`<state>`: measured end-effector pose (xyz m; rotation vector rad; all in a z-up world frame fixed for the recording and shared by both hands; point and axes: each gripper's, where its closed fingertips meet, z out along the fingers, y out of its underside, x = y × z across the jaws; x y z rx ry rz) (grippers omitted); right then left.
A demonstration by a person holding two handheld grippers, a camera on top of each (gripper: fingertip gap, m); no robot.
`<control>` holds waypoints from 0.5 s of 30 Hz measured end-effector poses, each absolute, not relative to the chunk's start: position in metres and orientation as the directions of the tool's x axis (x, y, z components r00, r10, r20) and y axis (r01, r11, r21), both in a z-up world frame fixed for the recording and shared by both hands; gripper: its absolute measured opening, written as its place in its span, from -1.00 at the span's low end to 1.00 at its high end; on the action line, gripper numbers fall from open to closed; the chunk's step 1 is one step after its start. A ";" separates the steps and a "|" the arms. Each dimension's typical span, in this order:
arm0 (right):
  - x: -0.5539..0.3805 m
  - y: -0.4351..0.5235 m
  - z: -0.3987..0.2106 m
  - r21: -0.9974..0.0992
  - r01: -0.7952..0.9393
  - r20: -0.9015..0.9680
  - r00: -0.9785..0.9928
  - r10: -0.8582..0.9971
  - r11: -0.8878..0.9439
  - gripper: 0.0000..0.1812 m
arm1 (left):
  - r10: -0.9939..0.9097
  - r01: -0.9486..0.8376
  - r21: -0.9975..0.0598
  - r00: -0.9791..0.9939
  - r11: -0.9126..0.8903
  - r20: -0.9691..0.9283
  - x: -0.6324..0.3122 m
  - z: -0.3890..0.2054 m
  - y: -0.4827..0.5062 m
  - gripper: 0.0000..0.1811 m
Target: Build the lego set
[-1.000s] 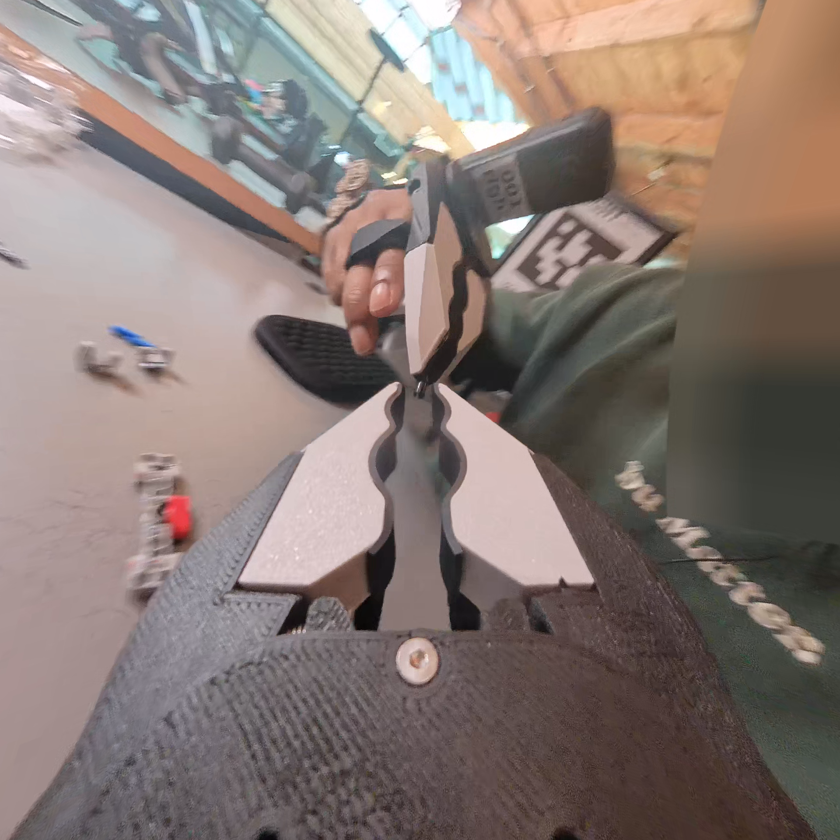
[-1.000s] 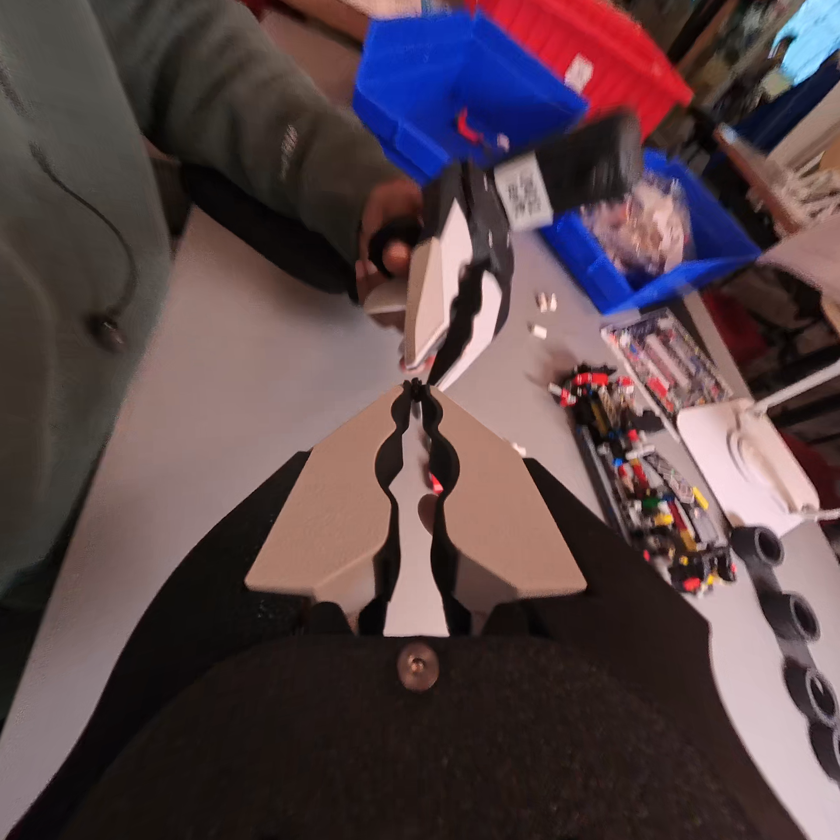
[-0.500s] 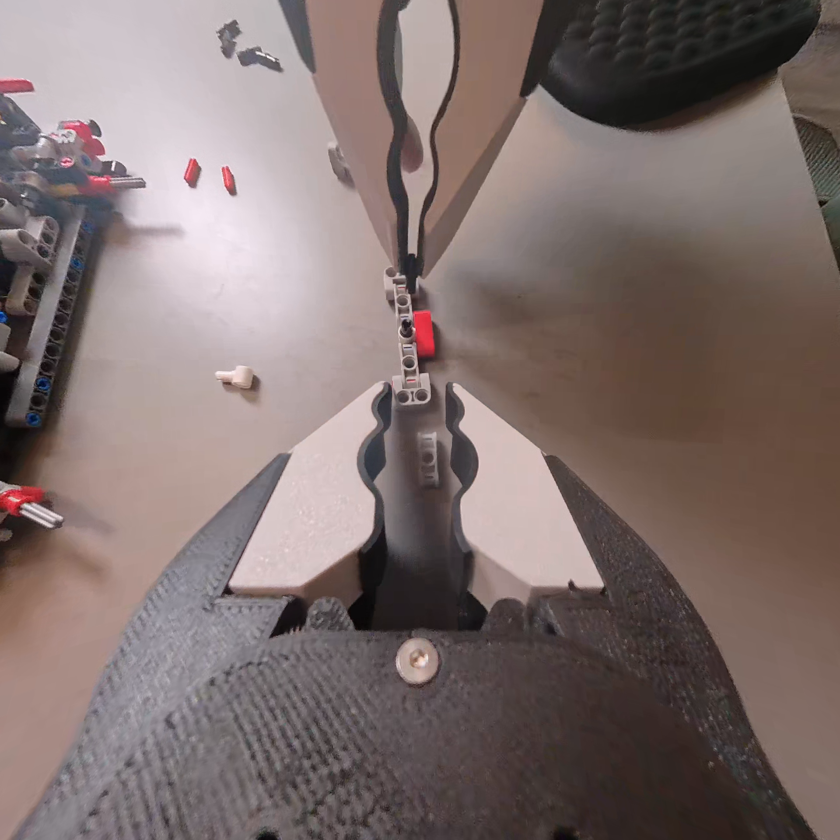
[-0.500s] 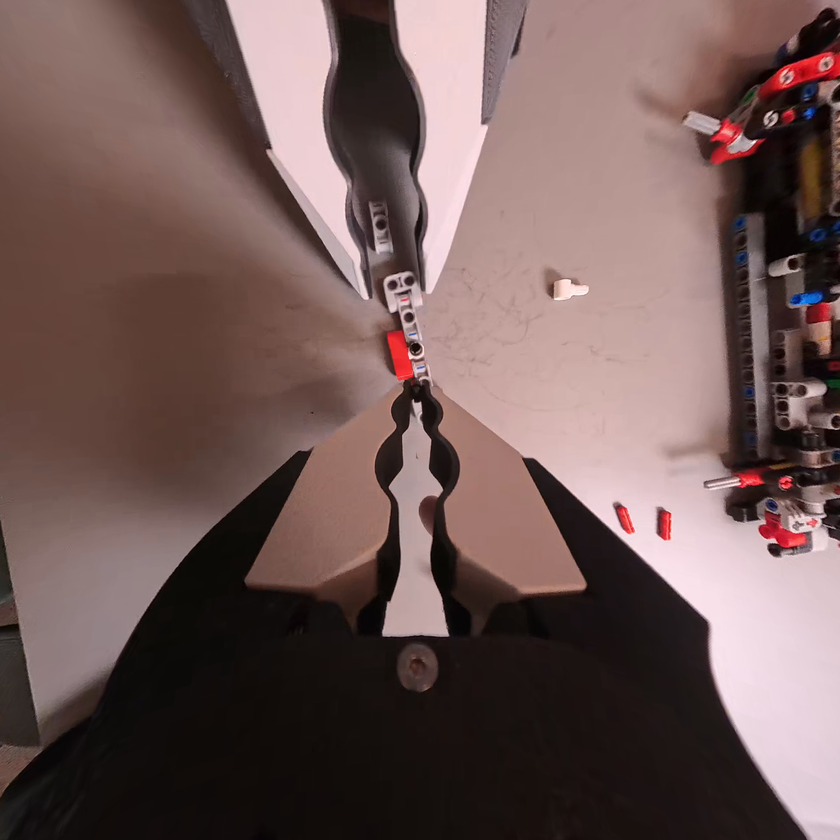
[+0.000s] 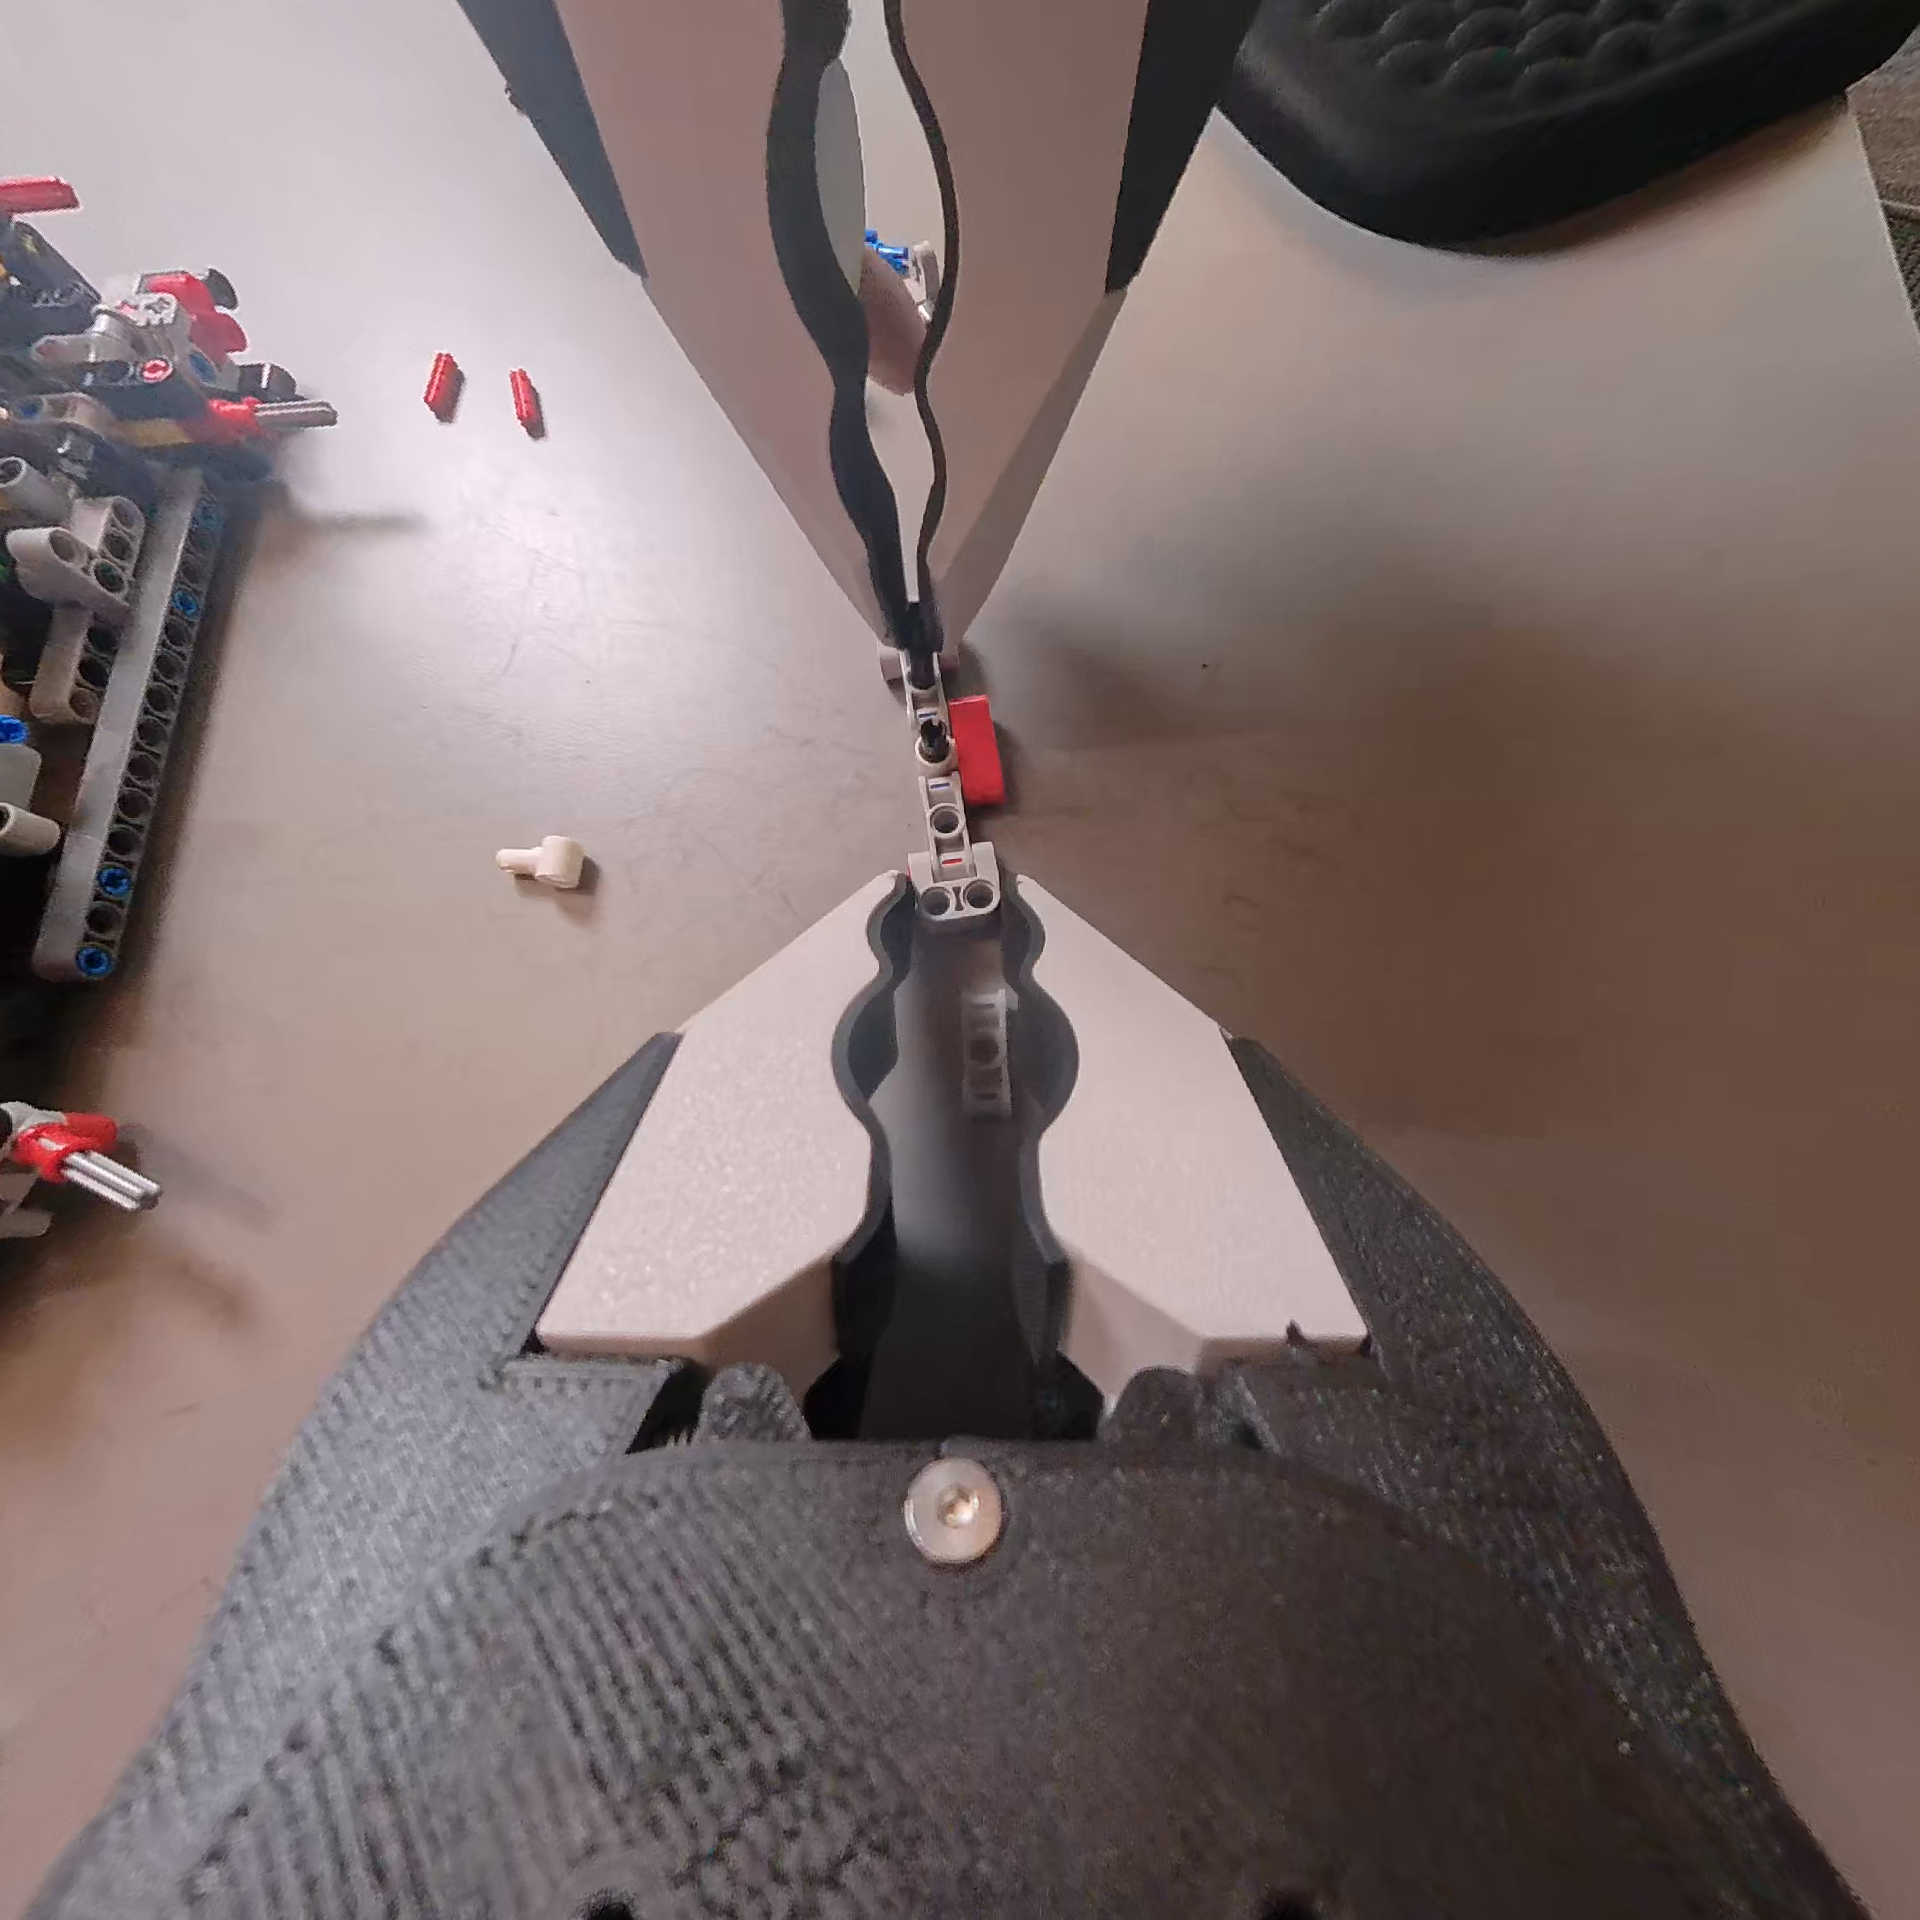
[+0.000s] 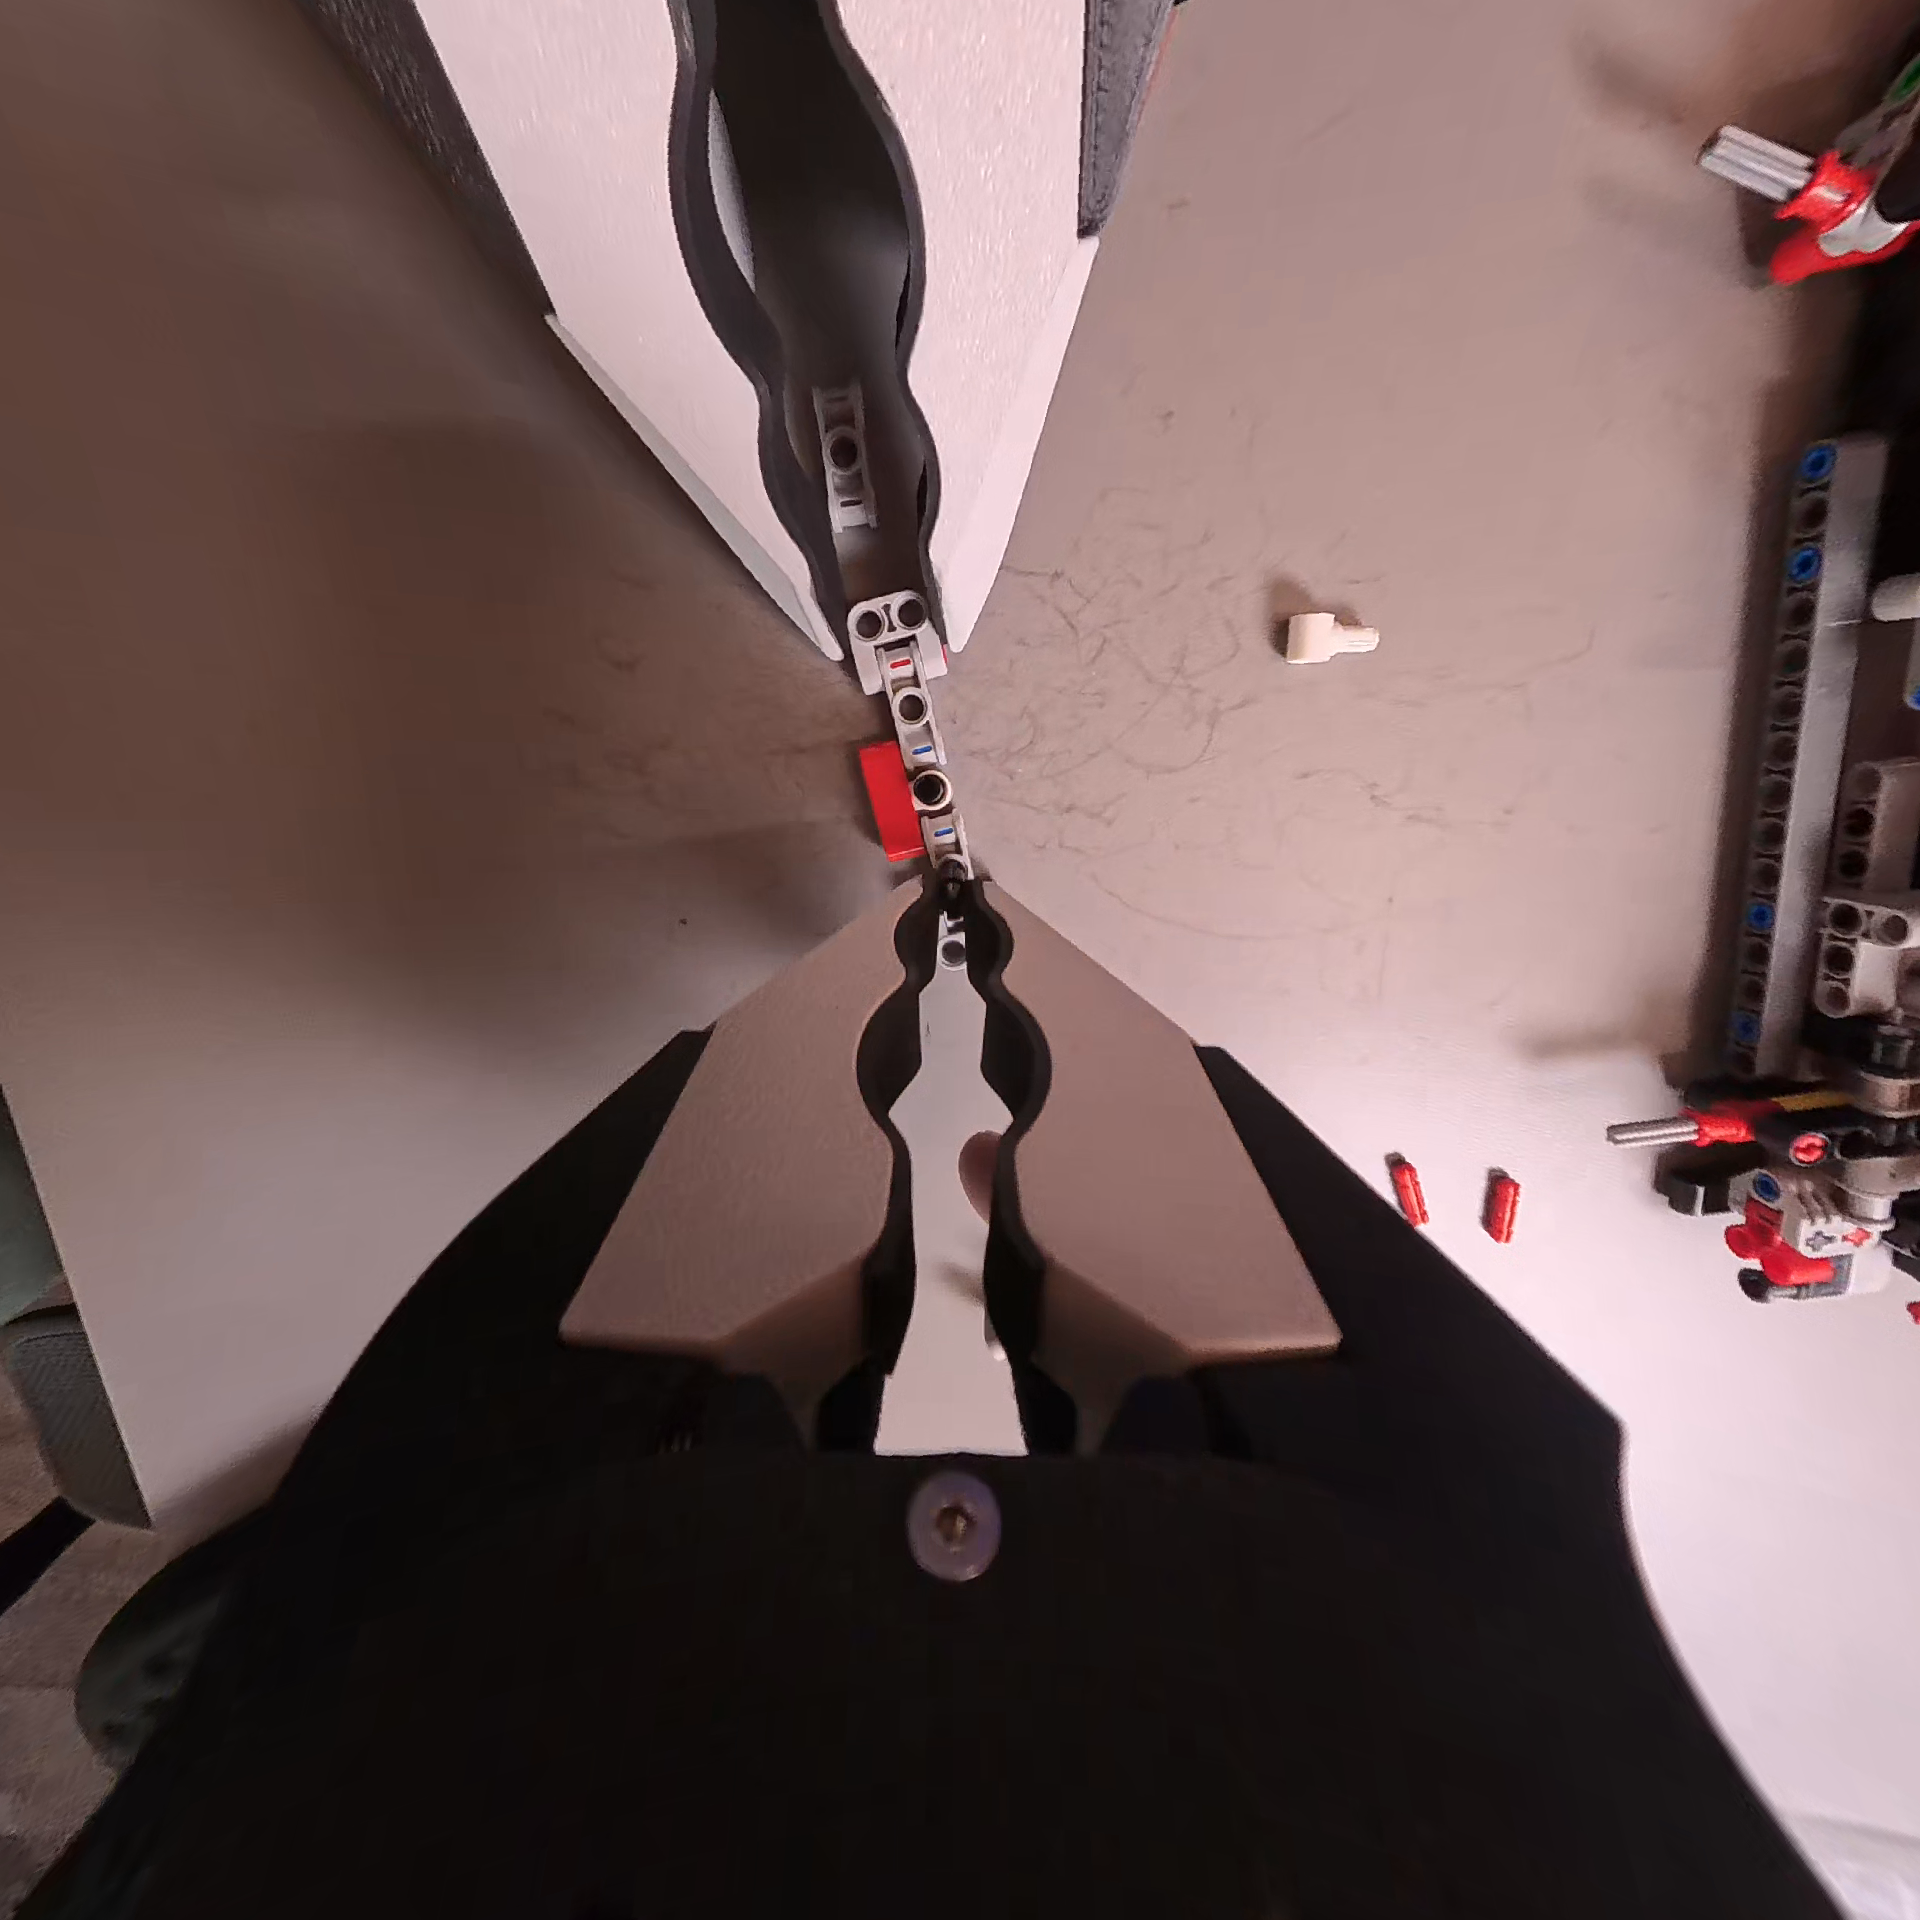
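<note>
Left wrist view, nearest first: the left gripper (image 5: 954, 894) has its tips drawn in around the two-hole end block of a thin grey lego assembly (image 5: 940, 769), though the tips are set wider than the block looks, so real pressure is hard to confirm. The strip runs straight ahead, low over the table (image 5: 1455, 831) or resting on it, with a red piece (image 5: 977, 748) fixed to its side at mid-length. At its far end the right gripper (image 5: 920, 623) is pinched tight on the tip. In the right wrist view that gripper (image 6: 951, 891) shows its tips together on a small dark pin or axle at the strip's end.

To do this step well, I would keep both grippers on one line and push only along the strip's axis; any twist would probably bend or pop the thin joints.

Farther left lie a loose cream connector (image 5: 542, 860), two red pins (image 5: 486, 387) and the larger partly built model (image 5: 114, 582).
</note>
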<state>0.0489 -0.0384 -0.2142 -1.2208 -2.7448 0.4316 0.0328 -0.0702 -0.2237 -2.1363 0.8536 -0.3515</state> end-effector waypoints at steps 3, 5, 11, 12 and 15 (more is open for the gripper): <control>0.049 -0.038 -0.215 -0.274 0.711 -0.018 -0.678 0.735 0.648 -0.98 | -0.678 -0.458 -0.761 0.735 -0.459 -0.034 0.033 -0.224 -0.070 -0.84; 0.049 -0.038 -0.215 -0.248 0.712 -0.016 -0.681 0.732 0.657 -0.98 | -0.677 -0.457 -0.762 0.735 -0.459 -0.033 0.033 -0.224 -0.070 -0.84; 0.047 -0.038 -0.215 -0.174 0.703 0.007 -0.699 0.715 0.690 -0.98 | -0.672 -0.452 -0.765 0.740 -0.459 -0.034 0.032 -0.224 -0.070 -0.84; 0.047 -0.038 -0.215 -0.173 0.700 0.014 -0.702 0.712 0.693 -0.98 | -0.671 -0.452 -0.765 0.740 -0.458 -0.036 0.032 -0.224 -0.070 -0.84; 0.046 -0.039 -0.215 -0.170 0.693 0.031 -0.707 0.707 0.701 -0.98 | -0.671 -0.453 -0.765 0.740 -0.457 -0.037 0.032 -0.224 -0.069 -0.84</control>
